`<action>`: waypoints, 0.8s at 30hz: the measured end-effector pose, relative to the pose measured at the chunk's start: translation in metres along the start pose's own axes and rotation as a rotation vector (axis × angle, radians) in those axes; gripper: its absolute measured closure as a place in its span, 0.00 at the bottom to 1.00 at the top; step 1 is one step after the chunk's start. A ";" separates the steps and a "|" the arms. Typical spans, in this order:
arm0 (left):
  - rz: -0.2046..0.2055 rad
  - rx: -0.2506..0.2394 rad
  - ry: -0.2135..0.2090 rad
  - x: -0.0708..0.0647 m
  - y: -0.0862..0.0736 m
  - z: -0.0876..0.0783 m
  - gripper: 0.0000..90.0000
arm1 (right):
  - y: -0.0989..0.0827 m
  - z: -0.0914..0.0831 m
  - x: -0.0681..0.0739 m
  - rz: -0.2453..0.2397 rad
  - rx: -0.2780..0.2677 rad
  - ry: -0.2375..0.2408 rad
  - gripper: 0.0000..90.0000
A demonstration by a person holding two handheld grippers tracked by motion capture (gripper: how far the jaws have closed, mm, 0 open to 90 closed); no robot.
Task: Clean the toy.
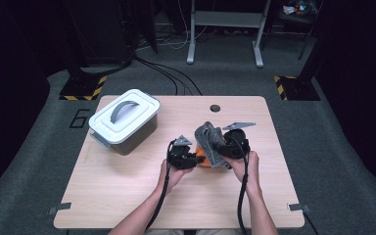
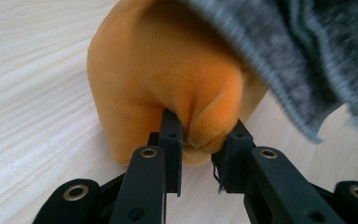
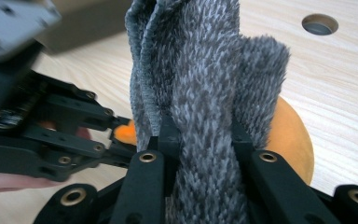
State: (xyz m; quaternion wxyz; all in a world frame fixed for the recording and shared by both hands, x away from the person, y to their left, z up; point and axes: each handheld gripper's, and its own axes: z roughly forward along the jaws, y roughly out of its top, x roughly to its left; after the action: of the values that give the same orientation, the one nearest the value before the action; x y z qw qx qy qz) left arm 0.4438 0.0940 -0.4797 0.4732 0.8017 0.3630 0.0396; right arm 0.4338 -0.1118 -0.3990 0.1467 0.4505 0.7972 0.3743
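Observation:
An orange plush toy (image 2: 168,79) rests on the wooden table (image 1: 127,181). My left gripper (image 2: 200,140) is shut on a bulging fold of it. A grey fuzzy cloth (image 3: 205,84) is bunched between the pads of my right gripper (image 3: 205,140), which is shut on it and holds it up above the toy. In the high view the left gripper (image 1: 196,157) sits just left of the orange plush toy (image 1: 202,157), and the right gripper (image 1: 225,147) lifts the grey cloth (image 1: 210,139) over it. The cloth's edge hangs across the upper right of the left gripper view.
A grey box with a white lid and handle (image 1: 123,120) stands at the table's back left. A round hole (image 1: 215,108) sits near the far edge. The left gripper's body (image 3: 42,126) lies close on the left of the right gripper view.

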 end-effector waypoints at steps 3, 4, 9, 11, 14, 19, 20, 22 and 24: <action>0.007 -0.001 0.026 0.000 -0.001 0.002 0.83 | 0.001 0.009 0.008 -0.012 0.018 -0.045 0.82; 0.011 -0.003 0.036 0.000 -0.002 0.003 0.83 | 0.001 0.011 0.009 -0.023 0.023 -0.064 0.82; -0.008 -0.011 0.030 0.003 -0.003 0.004 0.83 | 0.001 0.015 0.011 -0.050 0.025 -0.110 0.82; -0.012 -0.013 0.031 0.003 -0.003 0.004 0.83 | 0.000 0.014 0.009 -0.047 0.024 -0.110 0.82; 0.003 -0.006 0.033 0.004 -0.003 0.004 0.83 | -0.002 0.012 0.004 -0.030 0.021 -0.117 0.82; -0.009 -0.009 0.031 0.003 -0.003 0.004 0.82 | -0.007 0.008 -0.009 0.000 0.016 -0.139 0.82; -0.009 -0.009 0.031 0.003 -0.003 0.005 0.82 | -0.009 0.007 -0.013 0.006 0.017 -0.147 0.82; -0.001 -0.008 0.033 0.004 -0.004 0.004 0.83 | -0.012 0.006 -0.019 0.030 0.018 -0.154 0.82; 0.002 -0.007 0.033 0.004 -0.004 0.004 0.82 | -0.015 0.005 -0.026 0.053 0.022 -0.158 0.82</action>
State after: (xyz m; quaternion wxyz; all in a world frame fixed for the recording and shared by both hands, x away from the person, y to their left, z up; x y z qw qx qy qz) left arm 0.4463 0.0942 -0.4861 0.4700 0.7996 0.3699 0.0542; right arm 0.4415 -0.1354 -0.4165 0.1944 0.5013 0.7747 0.3327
